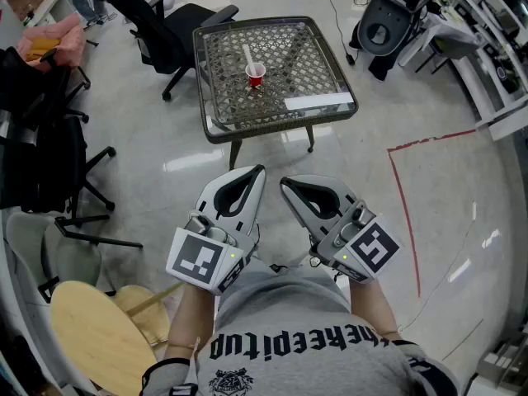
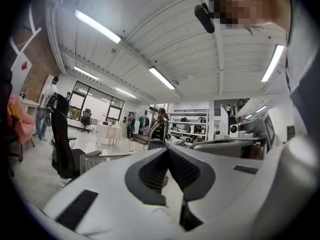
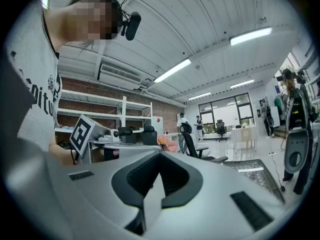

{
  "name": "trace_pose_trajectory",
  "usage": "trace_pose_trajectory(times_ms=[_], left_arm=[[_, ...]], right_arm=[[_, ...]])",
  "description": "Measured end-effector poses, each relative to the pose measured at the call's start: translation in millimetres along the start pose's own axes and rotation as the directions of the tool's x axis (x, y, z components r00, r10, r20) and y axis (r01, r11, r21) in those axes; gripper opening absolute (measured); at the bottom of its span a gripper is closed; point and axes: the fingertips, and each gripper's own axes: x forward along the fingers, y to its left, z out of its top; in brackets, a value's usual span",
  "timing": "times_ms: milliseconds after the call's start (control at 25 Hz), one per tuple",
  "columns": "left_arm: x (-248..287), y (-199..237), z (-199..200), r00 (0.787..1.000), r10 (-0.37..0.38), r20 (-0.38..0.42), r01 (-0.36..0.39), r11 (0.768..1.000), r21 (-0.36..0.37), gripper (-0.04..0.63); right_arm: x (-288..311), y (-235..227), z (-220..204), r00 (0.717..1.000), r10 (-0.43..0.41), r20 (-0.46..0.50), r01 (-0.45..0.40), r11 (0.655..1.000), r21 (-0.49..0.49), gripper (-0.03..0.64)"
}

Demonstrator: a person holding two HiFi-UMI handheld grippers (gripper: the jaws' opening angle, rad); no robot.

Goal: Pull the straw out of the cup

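1. Straw (image 1: 247,55): we count one, leaning in the one red cup (image 1: 256,75) on the glass-topped table (image 1: 329,103).
2. We hold two grippers: left gripper (image 1: 259,171) and right gripper (image 1: 285,182), jaws closed together on nothing.
3. The straw stands well apart, ahead of both.

The wicker table (image 1: 224,97) bears a red cup (image 1: 256,76) (straw (image 1: 248,57) inside) and a white strip (image 1: 318,101).

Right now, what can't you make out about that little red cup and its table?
Head view: the red cup is too small to show its contents or how deep the straw sits.
Head view: the white strip on the table is too small to read.
Left gripper view: the body of the left gripper hides most of the table; no cup shows.
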Motion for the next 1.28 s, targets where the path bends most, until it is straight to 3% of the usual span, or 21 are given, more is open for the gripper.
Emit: trace_pose_trajectory(times_ms=[560,720,840,1280], left_arm=[[-10,-2,5,0.999,-0.044,0.000,0.044,0.999,0.025,0.026],[-22,1,-3,0.995,-0.076,-0.068,0.077,0.997,0.013,0.026],[-25,3,-2,0.995,-0.082,-0.060,0.083,0.996,0.015,0.026],[-14,25,-3,0.999,-0.007,-0.051,0.006,1.000,-0.023,0.026]], right_arm=[[7,5,9,0.999,-0.042,0.020,0.043,0.999,-0.018,-0.006],[15,13,15,0.994,-0.081,0.075,0.083,0.996,-0.030,-0.006],[14,16,13,0.993,-0.094,0.073,0.095,0.995,-0.018,-0.006],[22,-9,15,0.996,-0.056,0.072,0.052,0.997,0.062,-0.004]])
